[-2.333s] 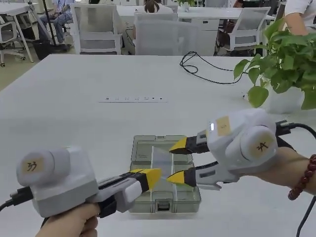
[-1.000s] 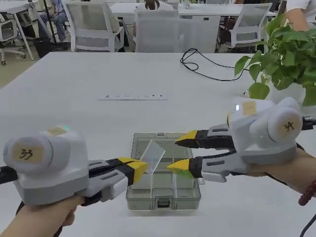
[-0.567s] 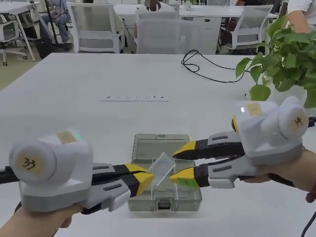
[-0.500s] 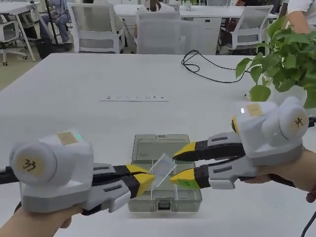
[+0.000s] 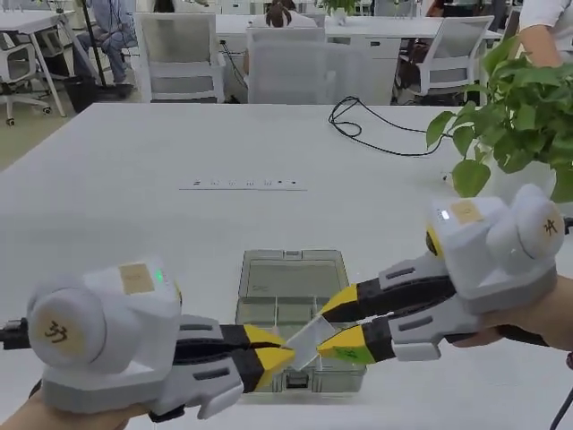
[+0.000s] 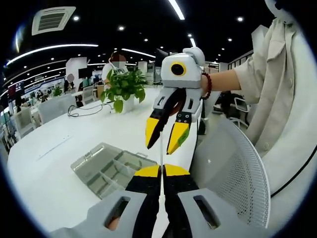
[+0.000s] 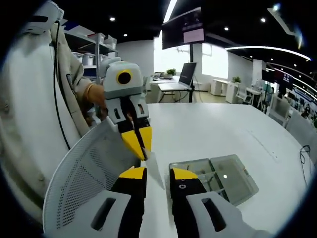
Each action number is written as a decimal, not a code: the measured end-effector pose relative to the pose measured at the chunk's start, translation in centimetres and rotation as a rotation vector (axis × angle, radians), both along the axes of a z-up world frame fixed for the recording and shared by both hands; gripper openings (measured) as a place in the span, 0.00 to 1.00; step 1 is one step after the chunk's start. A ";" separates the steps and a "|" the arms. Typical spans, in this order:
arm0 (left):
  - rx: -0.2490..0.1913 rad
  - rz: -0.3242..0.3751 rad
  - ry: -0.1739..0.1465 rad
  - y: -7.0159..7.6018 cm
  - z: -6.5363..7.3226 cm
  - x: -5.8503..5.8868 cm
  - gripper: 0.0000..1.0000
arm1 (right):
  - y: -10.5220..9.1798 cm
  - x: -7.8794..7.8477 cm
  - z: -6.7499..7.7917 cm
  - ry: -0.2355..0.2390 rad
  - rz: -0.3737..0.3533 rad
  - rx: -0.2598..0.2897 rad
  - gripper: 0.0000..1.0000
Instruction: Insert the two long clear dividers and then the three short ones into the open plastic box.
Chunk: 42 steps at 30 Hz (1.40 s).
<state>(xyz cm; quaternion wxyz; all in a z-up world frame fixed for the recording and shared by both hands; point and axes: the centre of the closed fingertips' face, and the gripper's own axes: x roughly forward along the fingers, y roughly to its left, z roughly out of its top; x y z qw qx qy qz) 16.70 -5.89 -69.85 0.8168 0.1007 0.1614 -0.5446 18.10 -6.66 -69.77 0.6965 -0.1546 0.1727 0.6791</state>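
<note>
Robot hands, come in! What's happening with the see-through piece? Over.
Left gripper shut on clear divider. Right gripper open around it. Open box on table.

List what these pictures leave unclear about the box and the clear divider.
- Box front compartments: head view, covered by left tongs and right tongs.
- Divider length, long or short: head view, its ends sit behind the tongs.
- Dividers already seated in the box: left gripper view, too small and faint.
</note>
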 end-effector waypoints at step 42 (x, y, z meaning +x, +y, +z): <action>-0.087 -0.029 0.030 -0.5 0.2 -0.5 0.05 | 0.0 -2.2 0.1 0.080 0.091 0.015 0.02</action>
